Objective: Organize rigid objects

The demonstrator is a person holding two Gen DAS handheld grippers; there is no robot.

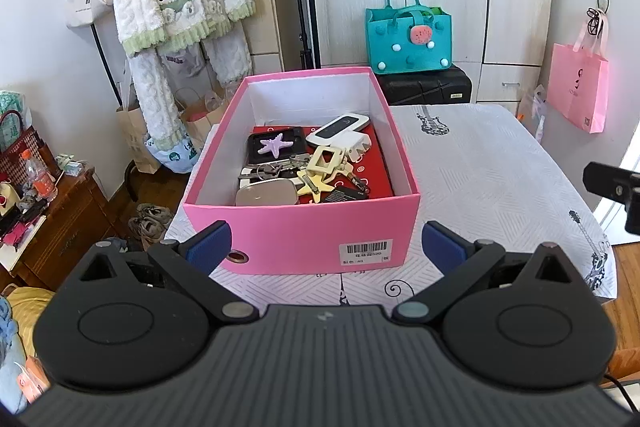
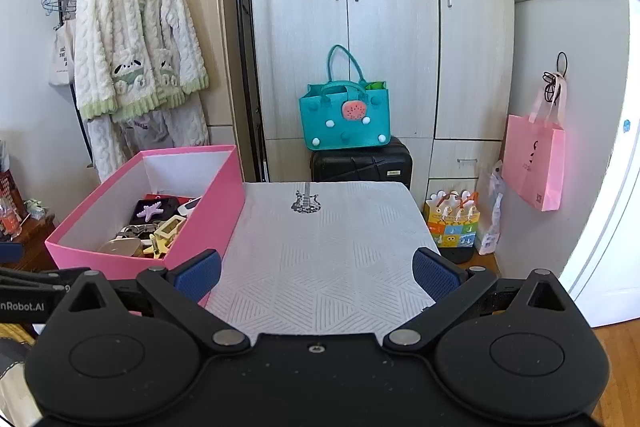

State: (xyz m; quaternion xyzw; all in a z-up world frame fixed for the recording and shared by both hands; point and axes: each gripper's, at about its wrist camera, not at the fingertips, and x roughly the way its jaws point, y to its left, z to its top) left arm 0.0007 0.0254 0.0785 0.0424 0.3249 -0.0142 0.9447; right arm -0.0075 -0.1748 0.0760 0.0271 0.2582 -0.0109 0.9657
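1. Seemingly near the end: small hard things all lying inside the box (image 1: 300,243), nothing loose to be seen on the cloth (image 1: 480,179) in either view.
2. Left to do, by my judgement: perhaps only a last check or tidying inside the box; impossible to say if more things wait outside the frame.
3. Box: pink outside, white inside, no lid on, with a barcode label on its near wall; centre of the left view, lower left of the right view (image 2: 208,227).
4. Inside, in a loose heap, touching and overlapping: a purple star (image 1: 272,145) on a black case, a white device (image 1: 338,127) toward the back, keys (image 1: 276,167) in the middle, a cream frame (image 1: 326,163), a silver tin (image 1: 266,193) at the near wall, all over a red base.
5. Left gripper (image 1: 326,247): fingers (image 1: 208,247) spread wide, holding nothing, low in the frame, just before the near wall of the box.
6. Right gripper (image 2: 316,275): fingers (image 2: 198,275) also wide apart and empty, low in the frame over bare cloth, box to its left.
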